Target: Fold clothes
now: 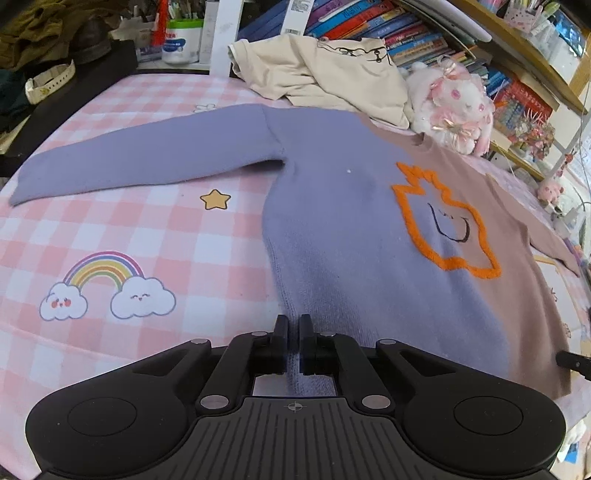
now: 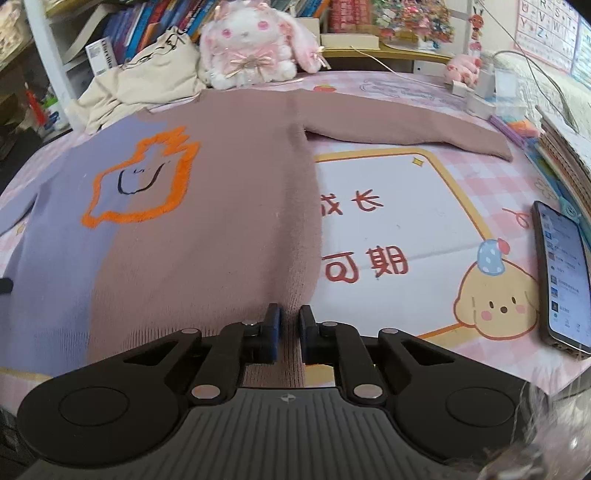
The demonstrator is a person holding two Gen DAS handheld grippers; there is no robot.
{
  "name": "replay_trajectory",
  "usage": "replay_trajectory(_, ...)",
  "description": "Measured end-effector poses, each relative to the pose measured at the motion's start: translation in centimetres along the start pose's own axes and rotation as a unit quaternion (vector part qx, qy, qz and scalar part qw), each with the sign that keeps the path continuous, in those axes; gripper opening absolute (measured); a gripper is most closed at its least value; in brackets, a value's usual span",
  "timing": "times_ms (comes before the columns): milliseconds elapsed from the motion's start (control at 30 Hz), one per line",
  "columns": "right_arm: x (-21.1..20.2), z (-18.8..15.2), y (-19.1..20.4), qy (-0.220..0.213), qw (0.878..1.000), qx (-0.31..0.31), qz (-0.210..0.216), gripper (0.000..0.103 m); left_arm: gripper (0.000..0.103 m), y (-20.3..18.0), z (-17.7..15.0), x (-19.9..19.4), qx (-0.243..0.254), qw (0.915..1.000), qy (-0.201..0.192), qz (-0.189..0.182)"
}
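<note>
A two-tone sweater, purple on one half (image 1: pixel 332 221) and brown on the other (image 2: pixel 221 206), lies flat and face up on the pink checked table cover, both sleeves spread out. An orange outlined figure (image 1: pixel 443 221) is on its chest. My left gripper (image 1: pixel 293 325) is shut on the purple hem corner. My right gripper (image 2: pixel 289 317) is shut on the brown hem corner; a narrow gap filled with fabric shows between its fingers. The right gripper's tip (image 1: pixel 570 360) peeks in at the edge of the left wrist view.
A crumpled cream garment (image 1: pixel 325 74) and a white plush rabbit (image 2: pixel 251 40) lie beyond the collar. A phone (image 2: pixel 563 269) lies at the right, with stacked books (image 2: pixel 569 147) behind it. Bookshelves (image 1: pixel 406 33) stand at the back. A white jar (image 1: pixel 183 40) stands far left.
</note>
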State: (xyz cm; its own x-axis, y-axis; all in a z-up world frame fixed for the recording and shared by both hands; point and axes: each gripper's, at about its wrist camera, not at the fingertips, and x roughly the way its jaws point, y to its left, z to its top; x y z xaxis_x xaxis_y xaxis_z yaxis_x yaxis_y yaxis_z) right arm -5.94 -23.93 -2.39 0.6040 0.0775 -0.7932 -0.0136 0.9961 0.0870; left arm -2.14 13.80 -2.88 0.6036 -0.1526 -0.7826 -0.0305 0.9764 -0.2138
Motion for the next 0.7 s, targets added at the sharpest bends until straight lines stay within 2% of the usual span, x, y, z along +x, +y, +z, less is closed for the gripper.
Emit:
replay_trajectory(300, 0.1, 0.0, -0.5, -0.009, 1.000, 0.011, -0.024, 0.011, 0.005, -1.3, -0.9, -0.3, 0.043, 0.9991, -0.005, 0.004)
replay_trajectory(567, 0.0, -0.1, -0.1, -0.012, 0.999, 0.013, -0.036, 0.016, 0.011, -0.8, -1.0, -0.3, 0.036, 0.9992, -0.016, 0.002)
replay_trajectory(600, 0.0, -0.1, 0.0, -0.012, 0.999, 0.011, -0.047, 0.025, 0.015, -0.9, -1.0, -0.4, 0.038, 0.9991, -0.016, 0.006)
replay_trajectory(633, 0.0, -0.1, 0.2, -0.011, 0.998, 0.009, -0.059, 0.044, 0.019, -1.0, -0.9, -0.4, 0.039, 0.9990, -0.016, 0.011)
replay_trajectory(667, -0.2, -0.2, 0.2, -0.011, 0.998, 0.010, -0.066, 0.057, 0.030, -1.1, -0.9, -0.5, 0.043, 0.9988, -0.016, 0.019)
replay_trajectory(700, -0.4, -0.2, 0.2, -0.013, 0.998, 0.014, -0.067, 0.059, 0.045, -1.3, -0.9, -0.6, 0.047, 0.9984, -0.016, 0.027)
